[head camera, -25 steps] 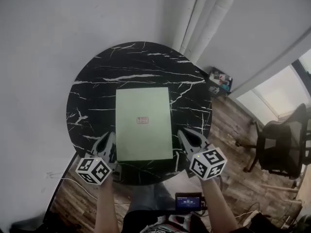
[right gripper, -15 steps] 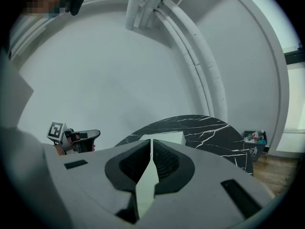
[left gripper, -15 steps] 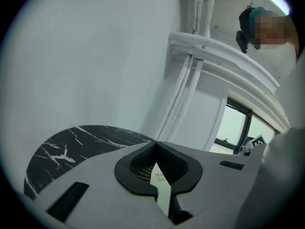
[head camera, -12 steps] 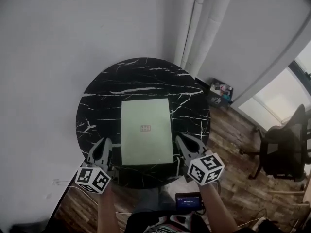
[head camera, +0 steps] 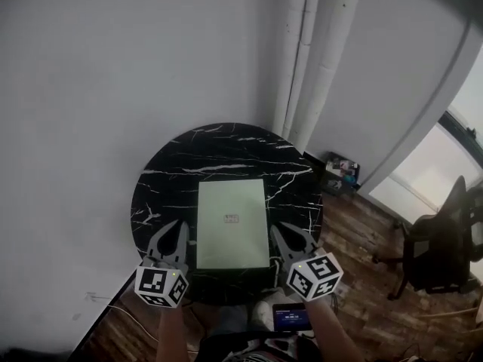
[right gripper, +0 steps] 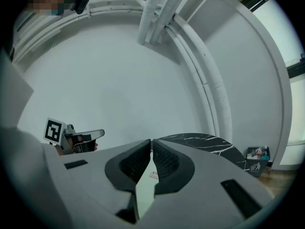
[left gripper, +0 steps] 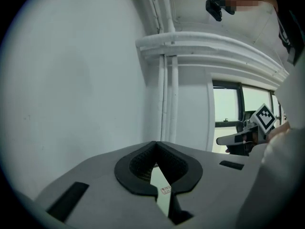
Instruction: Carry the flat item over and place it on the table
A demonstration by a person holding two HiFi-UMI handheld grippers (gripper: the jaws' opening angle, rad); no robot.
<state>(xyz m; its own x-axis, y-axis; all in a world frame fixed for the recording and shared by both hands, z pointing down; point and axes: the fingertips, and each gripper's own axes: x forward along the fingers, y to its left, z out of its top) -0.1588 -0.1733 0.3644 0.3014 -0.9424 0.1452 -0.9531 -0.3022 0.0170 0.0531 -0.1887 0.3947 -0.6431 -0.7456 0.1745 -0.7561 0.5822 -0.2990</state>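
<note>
Both grippers are clamped shut with nothing in them. The left gripper (head camera: 179, 226) is at the lower left of the head view and the right gripper (head camera: 277, 229) is lower middle-right, each with its marker cube toward the bottom edge. In their own views the jaw tips meet, and all you get is a sliver of green through the gap behind the tips, so they're not pinching anything. Right between the two, just beside each, the pale green flat sheet (head camera: 226, 240) lies flat on the round black marble table (head camera: 170, 183). Its long side runs up the frame and its near edge is close to the table's near rim. It's got a tiny label (head camera: 231, 219) around its middle. The table has white veins all over. Behind it, upper middle of the frame, a couple of white pipes (head camera: 317, 59) run up the white wall. Off to the right there's wood flooring (head camera: 358, 228), a small bin (head camera: 341, 173) by the wall, and a dark office chair (head camera: 434, 251) near the right edge.
</note>
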